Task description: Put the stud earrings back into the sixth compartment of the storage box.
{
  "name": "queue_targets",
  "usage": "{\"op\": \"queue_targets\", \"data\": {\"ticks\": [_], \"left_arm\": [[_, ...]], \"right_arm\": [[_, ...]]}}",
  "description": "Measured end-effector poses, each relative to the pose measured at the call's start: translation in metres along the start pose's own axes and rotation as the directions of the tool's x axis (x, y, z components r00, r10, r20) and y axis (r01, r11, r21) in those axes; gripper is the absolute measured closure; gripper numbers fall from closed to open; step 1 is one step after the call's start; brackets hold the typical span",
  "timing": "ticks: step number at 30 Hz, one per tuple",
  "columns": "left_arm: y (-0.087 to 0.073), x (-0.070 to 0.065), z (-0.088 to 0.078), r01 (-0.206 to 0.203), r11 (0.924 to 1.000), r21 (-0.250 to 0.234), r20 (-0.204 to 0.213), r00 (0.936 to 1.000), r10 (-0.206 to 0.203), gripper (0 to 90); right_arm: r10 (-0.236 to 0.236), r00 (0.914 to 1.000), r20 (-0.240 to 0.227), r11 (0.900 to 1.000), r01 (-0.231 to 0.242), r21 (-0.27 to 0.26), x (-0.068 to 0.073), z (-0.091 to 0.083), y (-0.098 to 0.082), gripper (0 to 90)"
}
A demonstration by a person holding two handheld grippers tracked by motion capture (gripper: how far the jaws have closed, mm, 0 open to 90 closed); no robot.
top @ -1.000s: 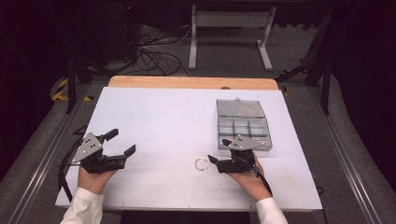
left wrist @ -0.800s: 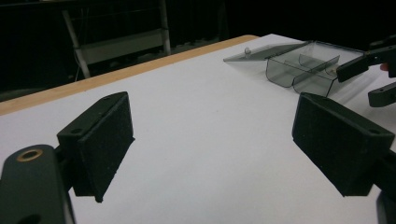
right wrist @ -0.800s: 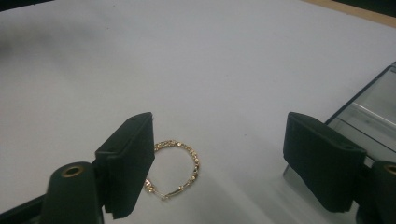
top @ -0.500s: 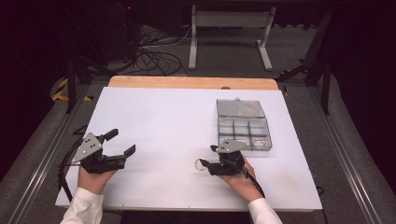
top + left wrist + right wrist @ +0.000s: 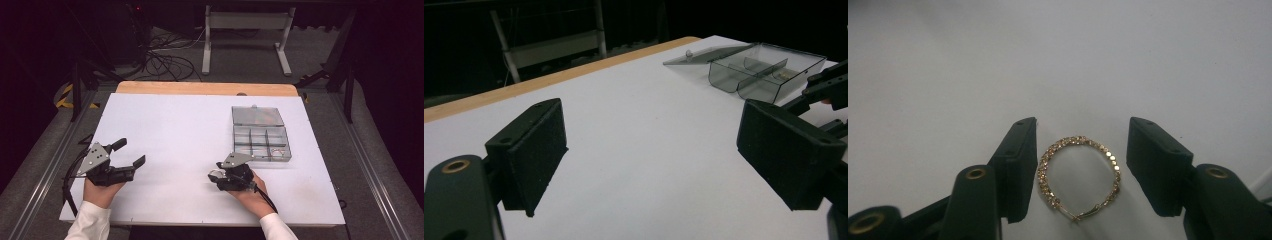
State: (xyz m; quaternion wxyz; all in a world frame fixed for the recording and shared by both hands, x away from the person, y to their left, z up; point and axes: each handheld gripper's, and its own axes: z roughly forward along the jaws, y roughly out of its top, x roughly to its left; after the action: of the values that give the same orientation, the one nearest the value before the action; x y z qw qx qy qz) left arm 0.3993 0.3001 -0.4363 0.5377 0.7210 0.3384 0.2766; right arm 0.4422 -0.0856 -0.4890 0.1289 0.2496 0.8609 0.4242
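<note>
Pick-up step. My right tool has been closing around the gold hoop earring, flat on the white bench; left pad touching, right pad apart. Next: finish the squeeze, lift level. Left tool idle, wide open, empty.

Left tongs rest wide apart in a still hand; right tongs, pointing down, have just been closing, half-spread.

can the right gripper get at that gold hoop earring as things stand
Probably yes. The hoop earring lies flat on the white table between the right gripper's jaws, which have just been closing. The left pad looks at or near its rim, the right pad still apart. Nothing blocks it.
</note>
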Motion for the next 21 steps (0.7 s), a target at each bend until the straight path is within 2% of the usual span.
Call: {"op": "queue_targets", "data": {"ticks": [17, 21], "left_arm": [[0.0, 0.0, 0.0, 0.004, 1.0, 0.002, 0.0, 1.0, -0.004, 13.3], [0.0, 0.0, 0.001, -0.002, 1.0, 0.002, -0.002, 1.0, 0.002, 13.3]], "right_arm": [[-0.054, 0.998, -0.034, 0.996, 0.056, 0.065, 0.01, 0.006, -0.001, 66.8], [-0.066, 0.997, -0.04, 0.996, 0.069, 0.065, 0.012, 0.006, -0.002, 72.7]]}}
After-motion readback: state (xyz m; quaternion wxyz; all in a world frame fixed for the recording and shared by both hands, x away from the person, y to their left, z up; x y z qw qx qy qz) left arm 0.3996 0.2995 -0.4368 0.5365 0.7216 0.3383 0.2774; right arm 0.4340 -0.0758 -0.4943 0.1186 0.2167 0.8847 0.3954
